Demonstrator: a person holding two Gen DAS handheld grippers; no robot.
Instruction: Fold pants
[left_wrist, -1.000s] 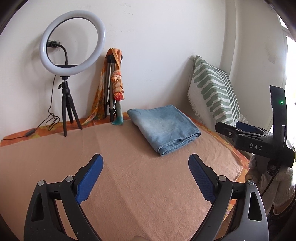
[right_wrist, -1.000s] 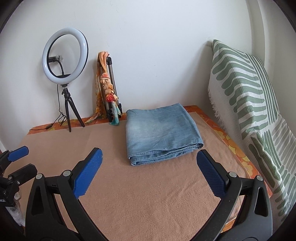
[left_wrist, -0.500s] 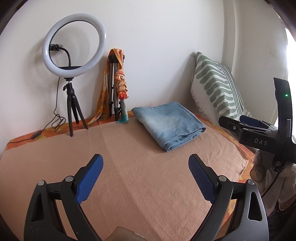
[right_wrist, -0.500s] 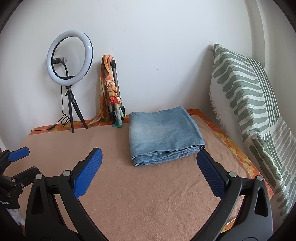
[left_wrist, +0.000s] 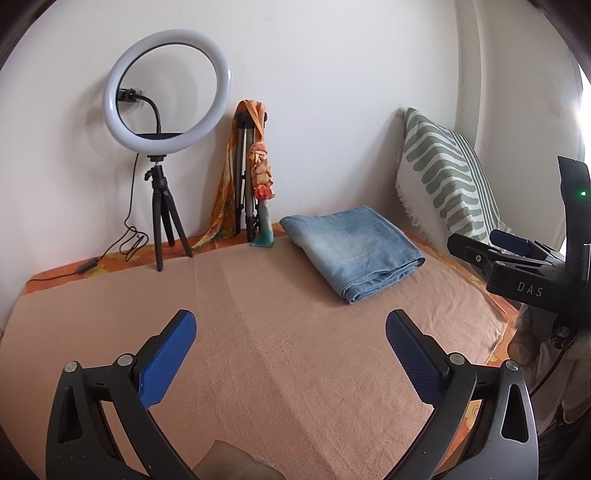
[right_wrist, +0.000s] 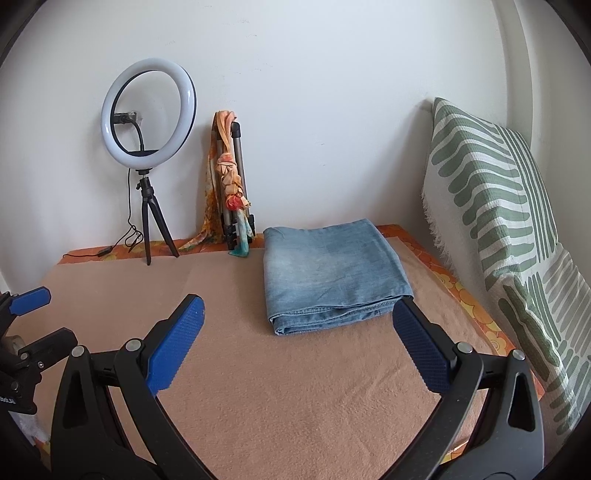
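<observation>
I see the pants (right_wrist: 334, 271) folded into a thick blue rectangle, lying flat on the peach blanket (right_wrist: 295, 387) near the far wall, between the scarf-draped tripod (right_wrist: 231, 192) and the green-striped pillow (right_wrist: 491, 206). My left tool (left_wrist: 291, 350) has its blue pads wide apart and holds nothing above the blanket. My right tool (right_wrist: 297, 339) is also spread apart and empty, just before the near edge of the pants.

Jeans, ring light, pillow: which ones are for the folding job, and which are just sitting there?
For the job: folded jeans; left gripper and right gripper, jaws open and holding nothing.

Just sitting there: ring light, scarf-draped tripod, striped pillow, blanket.
</observation>
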